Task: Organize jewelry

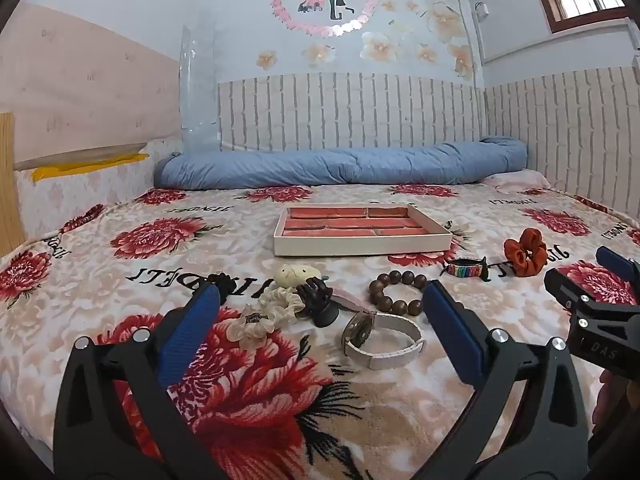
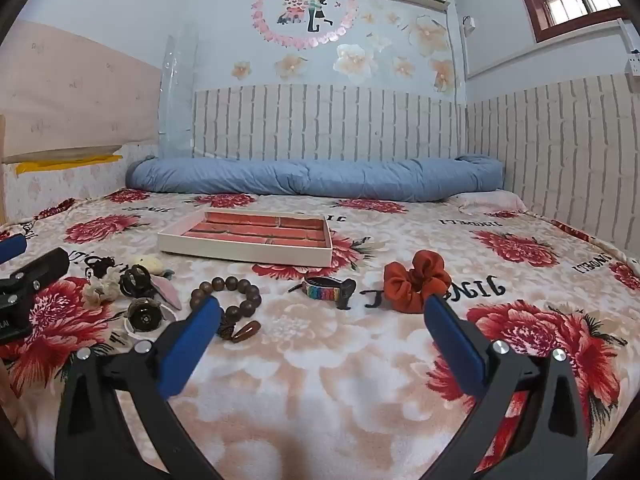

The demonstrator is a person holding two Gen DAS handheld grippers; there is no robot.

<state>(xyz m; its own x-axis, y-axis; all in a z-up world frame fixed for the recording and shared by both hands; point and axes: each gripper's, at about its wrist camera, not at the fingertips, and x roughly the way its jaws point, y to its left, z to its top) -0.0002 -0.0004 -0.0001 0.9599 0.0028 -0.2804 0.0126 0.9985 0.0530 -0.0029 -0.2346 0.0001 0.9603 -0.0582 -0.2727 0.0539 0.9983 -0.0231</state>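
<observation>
A shallow white tray with red velvet compartments lies on the floral bedspread; it also shows in the right wrist view. In front of it lie a white-strap watch, a brown bead bracelet, a cream scrunchie, a black claw clip, a rainbow band and an orange scrunchie. My left gripper is open above the watch and clip. My right gripper is open, empty, near the rainbow band, bead bracelet and orange scrunchie.
A rolled blue quilt lies along the far wall behind the tray. A brick-pattern wall panel bounds the bed at the back and right. A wooden post stands at the left edge. The right gripper's body shows at right.
</observation>
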